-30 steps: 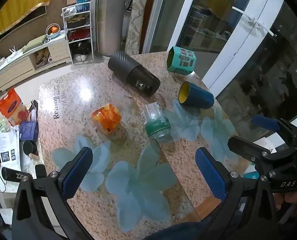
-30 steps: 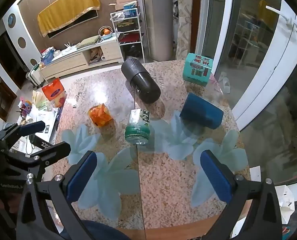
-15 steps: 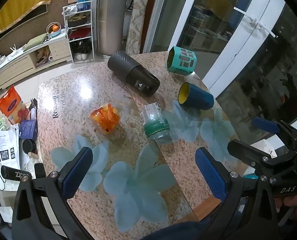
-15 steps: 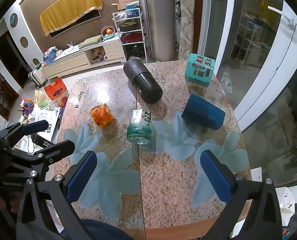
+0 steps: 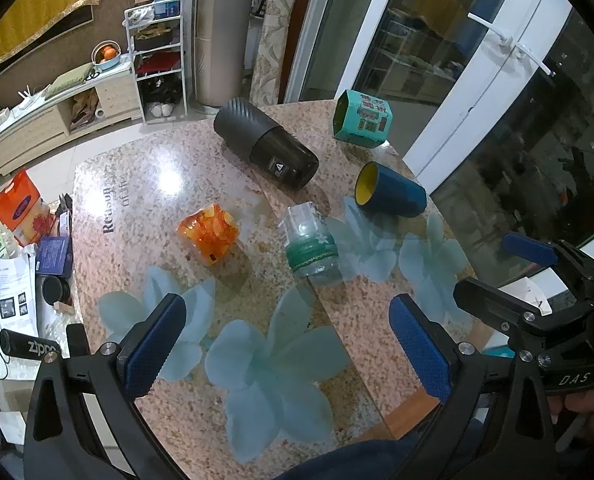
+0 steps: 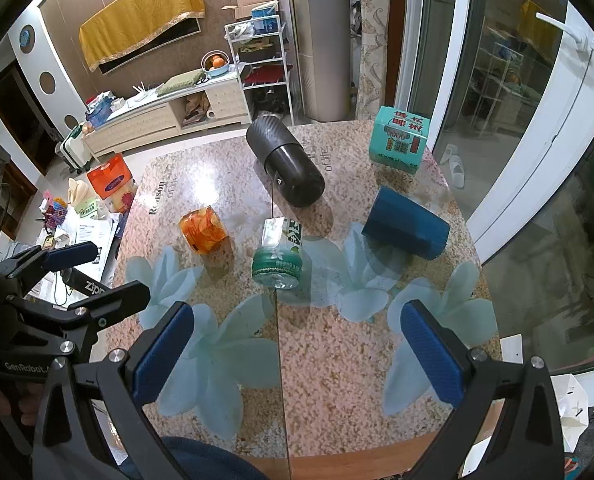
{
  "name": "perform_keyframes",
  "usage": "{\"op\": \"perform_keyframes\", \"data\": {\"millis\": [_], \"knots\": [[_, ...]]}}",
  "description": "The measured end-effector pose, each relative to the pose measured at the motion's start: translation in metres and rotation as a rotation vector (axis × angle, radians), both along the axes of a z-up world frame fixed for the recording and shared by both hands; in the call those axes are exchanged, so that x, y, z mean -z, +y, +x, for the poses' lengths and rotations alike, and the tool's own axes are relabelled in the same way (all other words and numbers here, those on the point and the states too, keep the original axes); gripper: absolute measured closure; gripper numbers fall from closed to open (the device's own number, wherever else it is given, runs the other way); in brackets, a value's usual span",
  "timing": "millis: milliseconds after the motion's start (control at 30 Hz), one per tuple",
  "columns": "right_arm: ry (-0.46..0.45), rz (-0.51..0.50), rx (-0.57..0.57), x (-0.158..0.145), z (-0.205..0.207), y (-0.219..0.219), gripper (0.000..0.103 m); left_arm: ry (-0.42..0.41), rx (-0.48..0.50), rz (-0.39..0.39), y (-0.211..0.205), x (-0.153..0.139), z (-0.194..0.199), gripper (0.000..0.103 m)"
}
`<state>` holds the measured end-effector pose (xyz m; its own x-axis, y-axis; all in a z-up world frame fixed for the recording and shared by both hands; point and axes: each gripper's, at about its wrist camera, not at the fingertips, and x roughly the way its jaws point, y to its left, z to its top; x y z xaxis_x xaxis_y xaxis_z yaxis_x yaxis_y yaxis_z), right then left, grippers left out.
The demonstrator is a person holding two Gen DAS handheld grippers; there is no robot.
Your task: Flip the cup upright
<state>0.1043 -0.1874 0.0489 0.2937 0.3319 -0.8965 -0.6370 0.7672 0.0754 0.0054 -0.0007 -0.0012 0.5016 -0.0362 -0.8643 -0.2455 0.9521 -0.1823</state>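
Note:
A dark blue cup with a yellow inside [image 5: 391,195] lies on its side on the right part of the stone table [image 5: 145,184]; its mouth faces left in the left wrist view. In the right wrist view I see the cup's blue outside [image 6: 405,223]. My left gripper [image 5: 285,342] is open and empty, above the near table edge. My right gripper [image 6: 297,350] is open and empty, also above the near edge, with the cup ahead to the right. Each gripper shows in the other's view, the right [image 5: 533,276] and the left [image 6: 81,276].
A big black cylinder [image 5: 265,148] lies on its side at the back. A teal box [image 5: 361,124] stands at the far right. An orange packet [image 5: 209,234] and a clear bottle with a green band [image 5: 311,246] lie mid-table. The table ends just right of the cup.
Both grippers have drifted back and up a little, so the objects sit slightly farther off. Nothing on the table has moved, and both stay open.

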Motion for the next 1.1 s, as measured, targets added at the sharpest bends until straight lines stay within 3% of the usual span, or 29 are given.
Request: {"op": "perform_keyframes", "data": {"millis": [800, 1100], "knots": [[0.013, -0.003, -0.002, 0.003, 0.000, -0.001, 0.000, 0.006, -0.002, -0.006, 0.001, -0.002, -0.002, 0.001], [0.044, -0.034, -0.011, 0.010, 0.012, 0.006, 0.000, 0.037, -0.033, -0.059, 0.011, 0.011, 0.009, 0.001]]}}
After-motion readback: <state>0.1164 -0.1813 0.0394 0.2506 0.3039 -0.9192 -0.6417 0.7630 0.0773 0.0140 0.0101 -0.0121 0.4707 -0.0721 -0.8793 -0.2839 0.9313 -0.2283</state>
